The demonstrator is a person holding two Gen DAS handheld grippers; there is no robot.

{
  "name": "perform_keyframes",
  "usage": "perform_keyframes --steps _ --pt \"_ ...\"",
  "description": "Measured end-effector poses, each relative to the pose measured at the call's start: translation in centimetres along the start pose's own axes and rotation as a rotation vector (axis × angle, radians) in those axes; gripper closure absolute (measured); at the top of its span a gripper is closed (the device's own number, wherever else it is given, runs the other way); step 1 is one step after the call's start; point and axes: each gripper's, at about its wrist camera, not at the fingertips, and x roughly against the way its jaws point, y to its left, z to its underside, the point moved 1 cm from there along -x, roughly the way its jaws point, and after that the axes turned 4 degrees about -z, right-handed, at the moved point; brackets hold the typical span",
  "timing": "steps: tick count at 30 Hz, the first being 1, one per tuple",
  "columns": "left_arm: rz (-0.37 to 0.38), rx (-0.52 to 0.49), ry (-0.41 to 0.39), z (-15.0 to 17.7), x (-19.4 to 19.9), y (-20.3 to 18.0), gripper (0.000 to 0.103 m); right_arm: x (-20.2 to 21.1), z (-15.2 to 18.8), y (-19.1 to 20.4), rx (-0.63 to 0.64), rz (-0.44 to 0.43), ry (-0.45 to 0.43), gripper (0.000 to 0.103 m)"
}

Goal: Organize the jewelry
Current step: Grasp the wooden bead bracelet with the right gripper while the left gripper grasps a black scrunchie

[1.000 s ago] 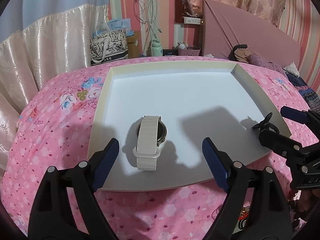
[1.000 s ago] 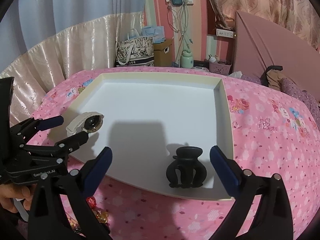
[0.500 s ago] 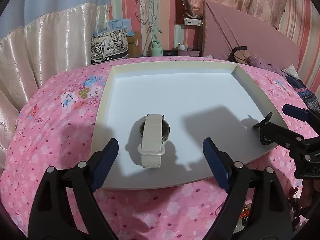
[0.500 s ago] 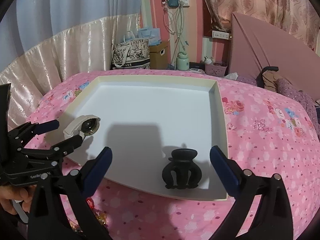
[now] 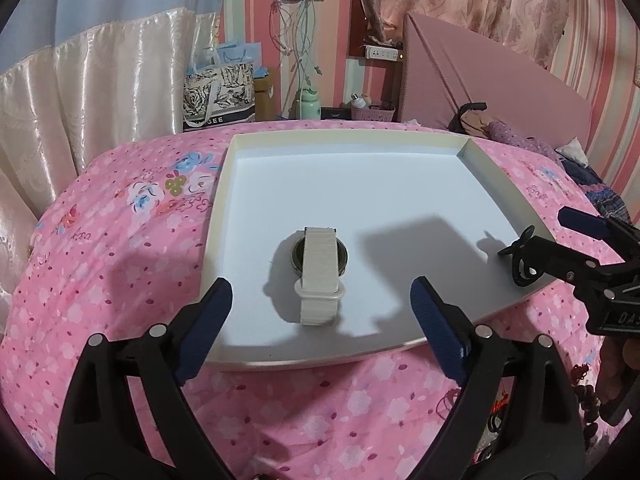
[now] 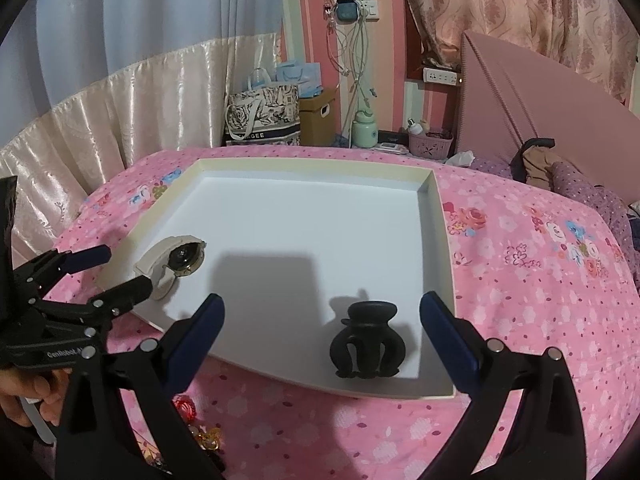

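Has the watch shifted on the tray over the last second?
No. The watch lies at the same spot near the tray's front-left edge; only the camera view shifted slightly.

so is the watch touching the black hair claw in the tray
Apart. The right wrist view shows the watch near the tray's left edge and the hair claw at the right front, bare white floor between.
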Motion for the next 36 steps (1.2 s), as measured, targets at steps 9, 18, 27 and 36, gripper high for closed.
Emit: perform_keyframes --steps 9,18,27,36 --pt "0.012 0.025 -0.047 -0.2 4.4 3.7 0.010 2.1 -0.5 -2.0 -0.064 -0.024 -0.033 0.005" --pt "-0.005 0.045 -0.055 2.8 8.0 10.3 0.010 6.0 2.9 -3.4 -0.097 -0.050 -0.011 0.005" --pt "0.014 -0.081 -0.025 10.3 9.9 7.5 0.011 12.3 12.0 -4.8 -0.143 0.033 -0.006 0.006" --pt "0.026 -0.136 -0.059 10.3 9.1 4.7 0.042 12.7 15.2 -4.1 -0.167 0.001 -0.006 0.026"
